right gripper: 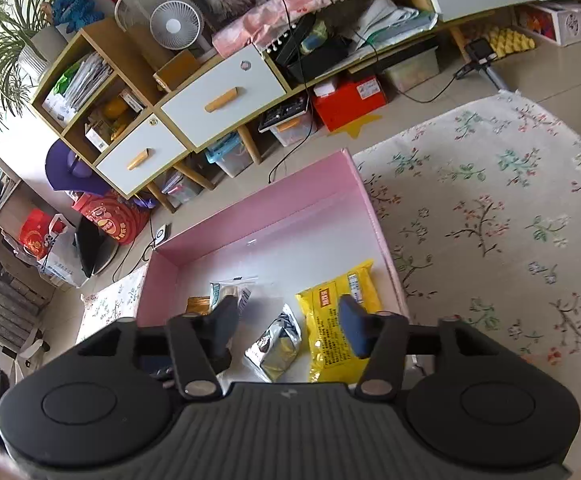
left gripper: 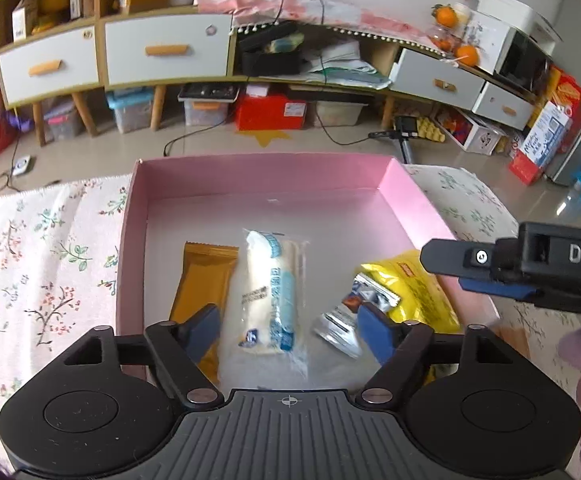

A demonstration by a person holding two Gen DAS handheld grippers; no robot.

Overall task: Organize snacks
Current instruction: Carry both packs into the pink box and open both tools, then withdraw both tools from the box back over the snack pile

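Pink box (left gripper: 130,216) sits centre frame on the floral-cloth desk (left gripper: 42,248). Inside, left to right: orange packet (left gripper: 202,276), white-blue packet (left gripper: 268,292), silver packet (left gripper: 340,328), yellow packet (left gripper: 414,288). Left hand-held gripper (left gripper: 290,330) stands wide apart, gripping nothing, white-blue packet between its jaws. Right hand-held gripper (right gripper: 290,326) half open, empty, over the silver packet. Advice: lift both straight clear without snagging wrappers.
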